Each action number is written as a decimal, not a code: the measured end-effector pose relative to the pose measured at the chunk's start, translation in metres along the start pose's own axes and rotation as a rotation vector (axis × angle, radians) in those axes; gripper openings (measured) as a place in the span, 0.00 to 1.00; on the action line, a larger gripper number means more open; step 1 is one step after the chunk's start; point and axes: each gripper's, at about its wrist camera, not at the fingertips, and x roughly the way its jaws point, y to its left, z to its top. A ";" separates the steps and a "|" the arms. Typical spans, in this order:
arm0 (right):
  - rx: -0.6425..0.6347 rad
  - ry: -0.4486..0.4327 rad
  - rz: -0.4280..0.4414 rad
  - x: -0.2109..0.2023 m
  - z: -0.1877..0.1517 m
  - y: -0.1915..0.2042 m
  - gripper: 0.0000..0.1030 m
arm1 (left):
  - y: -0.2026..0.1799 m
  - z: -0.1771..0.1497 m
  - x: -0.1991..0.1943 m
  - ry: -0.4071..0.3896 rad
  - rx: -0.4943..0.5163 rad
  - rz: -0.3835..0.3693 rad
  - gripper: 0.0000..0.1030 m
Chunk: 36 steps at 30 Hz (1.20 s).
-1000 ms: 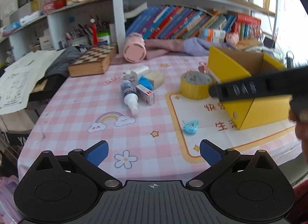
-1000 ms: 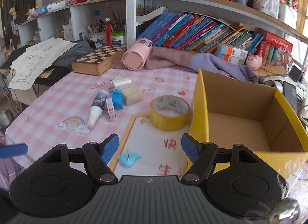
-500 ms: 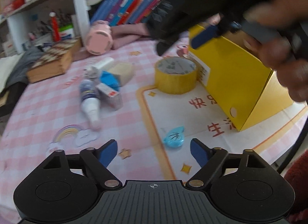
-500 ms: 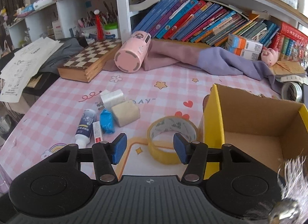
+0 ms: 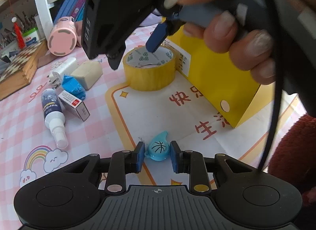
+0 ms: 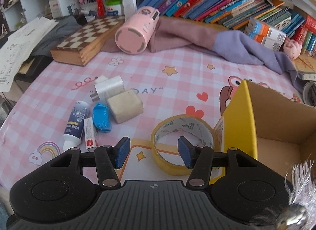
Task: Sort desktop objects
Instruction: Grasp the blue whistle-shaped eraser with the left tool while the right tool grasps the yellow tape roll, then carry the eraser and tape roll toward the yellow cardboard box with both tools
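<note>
My left gripper [image 5: 157, 157] has its blue pads close on both sides of a small light-blue teardrop trinket with a basketball print [image 5: 158, 149] lying on the printed mat; small gaps still show. My right gripper [image 6: 153, 152] is open, with one pad inside the yellow tape roll [image 6: 182, 138] and the other outside its left wall. In the left wrist view it hangs over the tape roll [image 5: 150, 72]. The yellow cardboard box [image 6: 244, 123] stands open just right of the tape.
A spray bottle [image 6: 76, 122], small white-red box [image 6: 89, 136], blue packet [image 6: 101, 117], beige block [image 6: 124, 106] and white plug [image 6: 108, 87] lie left of the tape. A pink cup [image 6: 136, 30], chessboard box [image 6: 86, 38] and purple cloth [image 6: 237, 46] lie farther back.
My left gripper moved down and forward to the blue trinket and its jaws narrowed around it. My right gripper moved forward over the tape roll, one pad dropping inside it.
</note>
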 end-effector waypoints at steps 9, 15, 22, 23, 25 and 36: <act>-0.014 0.051 0.023 0.020 0.007 0.003 0.40 | 0.052 -0.008 -0.033 -0.069 -0.272 0.083 0.25; -0.001 0.101 0.004 0.039 0.010 -0.006 0.28 | 0.074 -0.018 -0.069 -0.145 -0.422 0.153 0.25; -0.011 0.107 0.046 0.049 0.006 -0.006 0.09 | 0.094 -0.023 -0.096 -0.221 -0.557 0.195 0.25; -0.018 0.100 0.049 0.048 0.006 -0.005 0.07 | 0.095 -0.024 -0.100 -0.231 -0.565 0.198 0.25; -0.017 0.079 0.066 0.042 0.006 -0.002 0.07 | 0.097 -0.022 -0.106 -0.249 -0.572 0.208 0.25; -0.092 -0.085 0.186 -0.037 0.002 0.013 0.07 | 0.092 -0.011 -0.136 -0.338 -0.516 0.216 0.25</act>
